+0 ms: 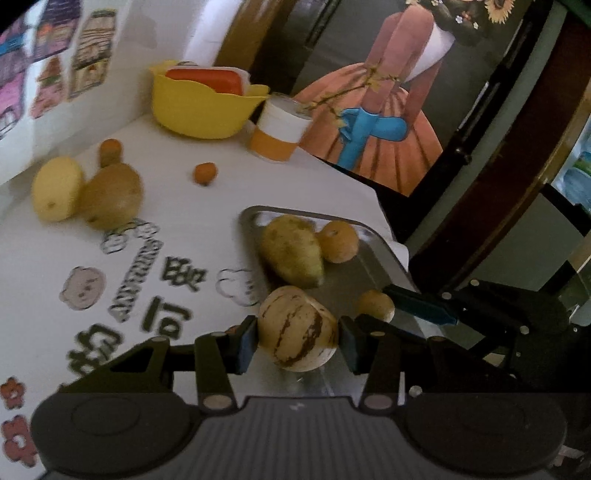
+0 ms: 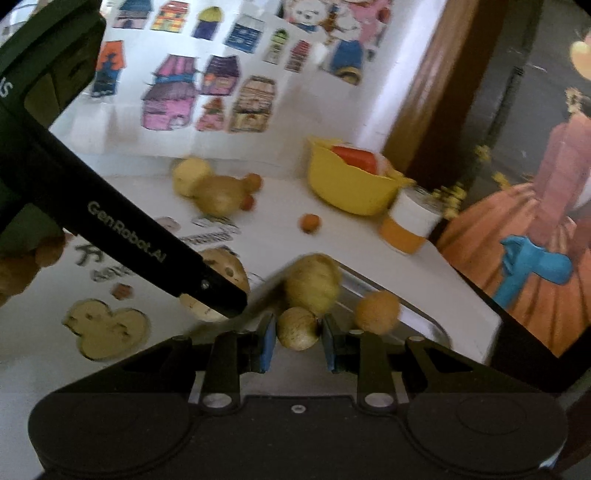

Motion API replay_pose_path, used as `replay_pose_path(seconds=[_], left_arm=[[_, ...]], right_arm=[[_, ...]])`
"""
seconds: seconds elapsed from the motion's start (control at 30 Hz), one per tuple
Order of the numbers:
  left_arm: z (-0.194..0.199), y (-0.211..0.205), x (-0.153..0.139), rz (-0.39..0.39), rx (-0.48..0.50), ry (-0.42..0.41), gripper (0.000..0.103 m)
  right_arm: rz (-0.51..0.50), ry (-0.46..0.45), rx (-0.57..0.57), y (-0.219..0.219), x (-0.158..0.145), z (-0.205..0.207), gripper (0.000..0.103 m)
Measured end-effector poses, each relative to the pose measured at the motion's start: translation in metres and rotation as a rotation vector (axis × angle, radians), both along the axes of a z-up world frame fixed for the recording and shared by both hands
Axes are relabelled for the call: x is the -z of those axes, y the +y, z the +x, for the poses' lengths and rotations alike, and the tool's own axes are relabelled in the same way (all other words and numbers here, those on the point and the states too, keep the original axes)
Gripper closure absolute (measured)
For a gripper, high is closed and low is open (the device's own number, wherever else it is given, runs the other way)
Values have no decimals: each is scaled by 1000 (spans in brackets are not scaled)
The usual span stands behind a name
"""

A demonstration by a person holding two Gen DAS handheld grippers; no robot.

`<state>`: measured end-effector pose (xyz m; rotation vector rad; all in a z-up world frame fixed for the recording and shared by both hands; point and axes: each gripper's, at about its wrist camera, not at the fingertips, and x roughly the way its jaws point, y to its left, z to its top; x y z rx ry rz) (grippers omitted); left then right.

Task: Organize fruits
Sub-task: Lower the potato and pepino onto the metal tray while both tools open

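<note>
My left tongs (image 1: 297,338) clamp a striped melon (image 1: 297,328) over the metal tray (image 1: 373,273); my right tongs (image 2: 297,341) grip a small brown fruit (image 2: 297,328).

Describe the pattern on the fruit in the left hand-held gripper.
Cream-yellow fruit with dark brownish-purple stripes; clearest in the left wrist view.

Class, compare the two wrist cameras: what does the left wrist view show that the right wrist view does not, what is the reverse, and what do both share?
Only the left wrist view: the left gripper with its jaws closed on the striped fruit. Only the right wrist view: the right gripper with its jaws closed on a small round fruit, and a cartoon dog sticker on the wall. Both: the metal tray and the yellow bowl.
</note>
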<state>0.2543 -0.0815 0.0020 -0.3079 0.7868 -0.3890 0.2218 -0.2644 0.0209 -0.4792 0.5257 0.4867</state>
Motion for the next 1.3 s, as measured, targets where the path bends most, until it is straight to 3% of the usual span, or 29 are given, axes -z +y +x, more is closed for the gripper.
replay_pose_path(seconds=[0.23,0.47,0.97,1.07,1.17,1.3], left_arm=[[20,-29,9,16,15,15,53],[29,-41,16,54,13,26,52],[32,-46,18,84,18,36,51],[31,-46,17,89,25,43,51],[29,-45,12,90,32,34,42],[18,-39,-1,72,16,11,31]], right_arm=[[-18,6,41,-27,13,31,75],[33,47,60,-37,25,59,75],[8,76,42,-34,33,69,74],[21,67,55,-35,31,66,62],[34,63,79,-40,25,60,55],[42,28,125,-52,9,43,36]])
